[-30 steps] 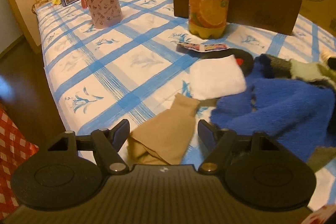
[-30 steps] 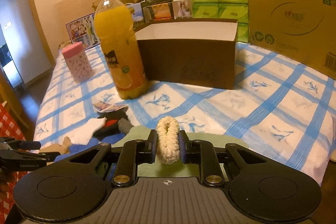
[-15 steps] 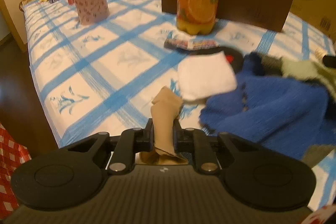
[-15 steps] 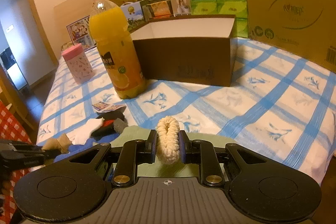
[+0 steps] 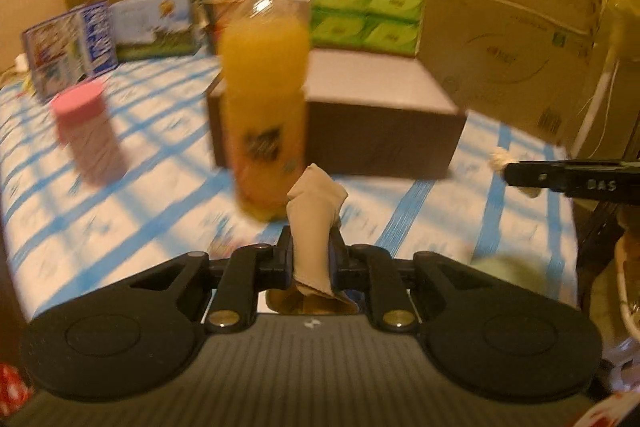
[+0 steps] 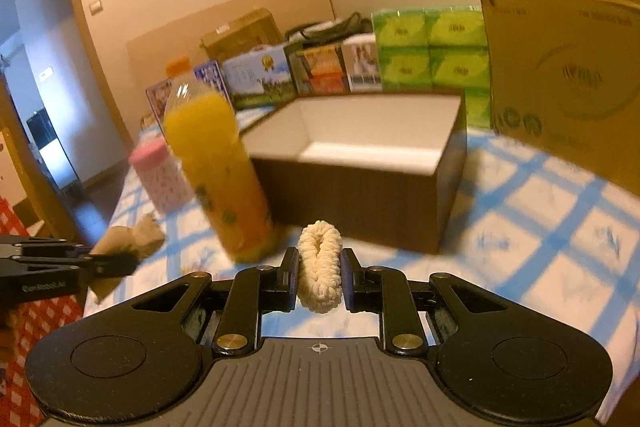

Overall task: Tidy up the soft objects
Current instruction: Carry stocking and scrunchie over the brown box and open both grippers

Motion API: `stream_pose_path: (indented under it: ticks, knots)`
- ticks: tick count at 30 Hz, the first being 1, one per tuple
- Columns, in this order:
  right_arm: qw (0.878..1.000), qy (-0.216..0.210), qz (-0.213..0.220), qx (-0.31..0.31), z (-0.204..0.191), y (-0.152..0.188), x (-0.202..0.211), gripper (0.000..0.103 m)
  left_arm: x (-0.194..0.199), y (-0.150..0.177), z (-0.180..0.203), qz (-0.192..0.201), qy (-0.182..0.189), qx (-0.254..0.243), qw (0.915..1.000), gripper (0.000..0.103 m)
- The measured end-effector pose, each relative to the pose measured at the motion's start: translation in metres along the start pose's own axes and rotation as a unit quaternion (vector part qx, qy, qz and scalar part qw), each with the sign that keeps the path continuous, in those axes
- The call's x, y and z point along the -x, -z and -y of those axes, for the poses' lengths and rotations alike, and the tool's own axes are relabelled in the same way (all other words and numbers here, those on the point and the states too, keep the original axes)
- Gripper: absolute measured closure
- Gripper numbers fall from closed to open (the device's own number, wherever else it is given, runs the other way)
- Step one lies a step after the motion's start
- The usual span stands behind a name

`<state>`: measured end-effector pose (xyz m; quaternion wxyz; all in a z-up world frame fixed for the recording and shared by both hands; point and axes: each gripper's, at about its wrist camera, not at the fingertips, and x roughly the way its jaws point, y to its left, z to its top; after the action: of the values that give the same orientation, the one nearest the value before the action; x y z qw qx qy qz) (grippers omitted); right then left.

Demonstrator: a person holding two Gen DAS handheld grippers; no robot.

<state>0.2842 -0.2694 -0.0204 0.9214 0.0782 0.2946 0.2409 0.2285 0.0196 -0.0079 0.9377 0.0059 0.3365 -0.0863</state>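
- Above the bed's (image 5: 132, 195) near edge, left gripper (image 5: 311, 257) pinches a limp tan sock (image 5: 314, 211) mid-length; light, it droops.
- Right gripper (image 6: 319, 273) squeezes a cream knit roll (image 6: 320, 265), springy, toward the box (image 6: 360, 183).

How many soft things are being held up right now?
2. A tan cloth is pinched in the left tool; a cream knitted piece is pinched in the right tool. Others may lie out of view.

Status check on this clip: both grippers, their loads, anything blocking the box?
Left gripper shut on tan sock. Right gripper shut on cream knit piece. Open brown box ahead; orange juice bottle stands before its left corner.
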Motion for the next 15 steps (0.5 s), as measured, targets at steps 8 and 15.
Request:
stream_pose_path:
  ticks: [8, 15]
  knots:
    - [1.0, -0.014, 0.015, -0.022, 0.048, -0.07, -0.046, 0.081, -0.069, -0.092, 0.062, 0.03, 0.018, -0.021, 0.9992, 0.087]
    - [1.0, -0.017, 0.007, -0.013, 0.083, -0.115, -0.104, 0.081, -0.145, -0.16, 0.091, 0.037, -0.007, -0.023, 0.999, 0.087]
